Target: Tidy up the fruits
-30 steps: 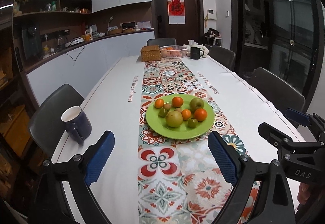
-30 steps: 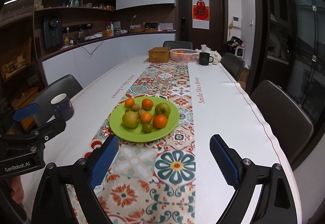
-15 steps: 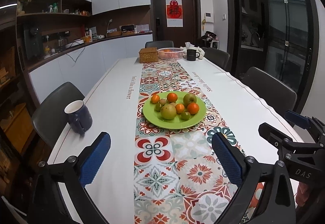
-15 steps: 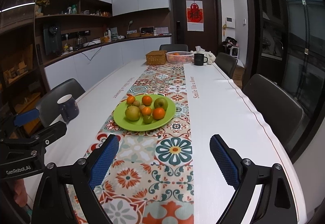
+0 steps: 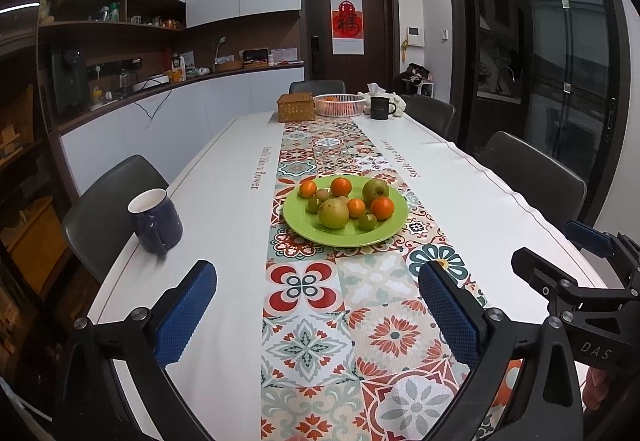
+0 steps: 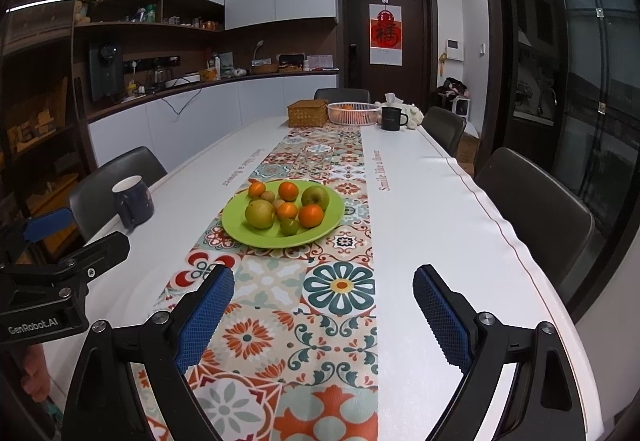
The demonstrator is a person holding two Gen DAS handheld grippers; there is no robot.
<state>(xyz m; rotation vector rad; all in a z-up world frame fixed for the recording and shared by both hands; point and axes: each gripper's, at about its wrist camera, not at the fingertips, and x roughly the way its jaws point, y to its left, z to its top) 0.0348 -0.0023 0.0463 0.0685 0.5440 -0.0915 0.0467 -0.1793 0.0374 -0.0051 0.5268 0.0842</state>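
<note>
A green plate (image 5: 384, 231) sits on the patterned runner in mid-table, also in the right wrist view (image 6: 240, 231). It holds several oranges (image 5: 382, 207), a pear (image 5: 333, 213), a green apple (image 5: 375, 189) and small green fruits (image 5: 367, 221). My left gripper (image 5: 318, 315) is open and empty, well short of the plate. My right gripper (image 6: 324, 315) is open and empty, also short of it. A white basket (image 5: 339, 105) with orange fruit stands at the far end.
A dark blue mug (image 5: 155, 221) stands left of the plate. A wicker box (image 5: 296, 107) and a black mug (image 5: 380, 107) stand at the far end. Dark chairs (image 5: 532, 181) line both sides. The table edge (image 6: 516, 237) runs along the right.
Both grippers have pulled back and risen from the plate, so it now looks farther away. Both stay open and empty.
</note>
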